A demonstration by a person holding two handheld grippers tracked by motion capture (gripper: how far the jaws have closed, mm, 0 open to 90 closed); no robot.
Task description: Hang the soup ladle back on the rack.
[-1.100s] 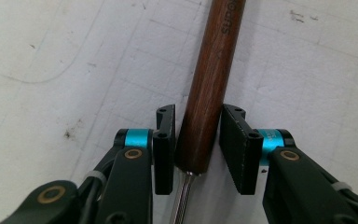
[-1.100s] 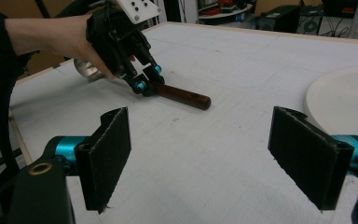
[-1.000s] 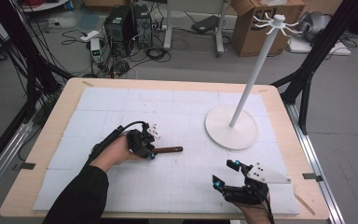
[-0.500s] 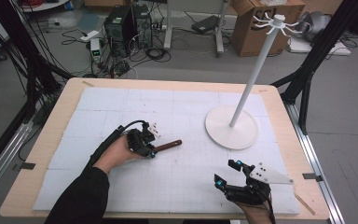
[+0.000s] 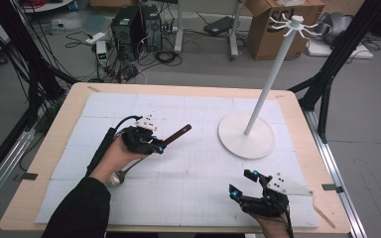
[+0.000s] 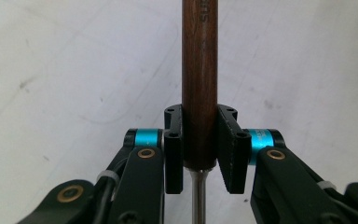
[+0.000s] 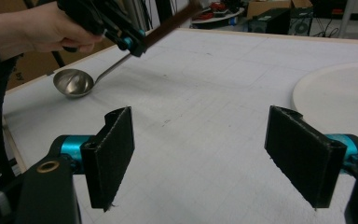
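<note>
Where the near edge of the table is met by the person's forearms, the right gripper is seen low over the white mat, its jaws spread wide apart with nothing between them. Farther in and to the left, the left gripper is held above the mat with its jaws clamped on the ladle — the grip is taken at the lower end of the dark wooden handle, just above the joint with the metal shank. The ladle's long axis is laid diagonally: the steel bowl hangs down toward the near-left, close to the mat, while the handle's free end is pointed up and away to the far-right. That free end is aimed toward the white stand, whose round base rests well apart on the table's right half and whose pole rises to a crown of hooks. The left hand is plainly the nearer to the ladle — the stand lies beyond, up and right along the handle's line.
</note>
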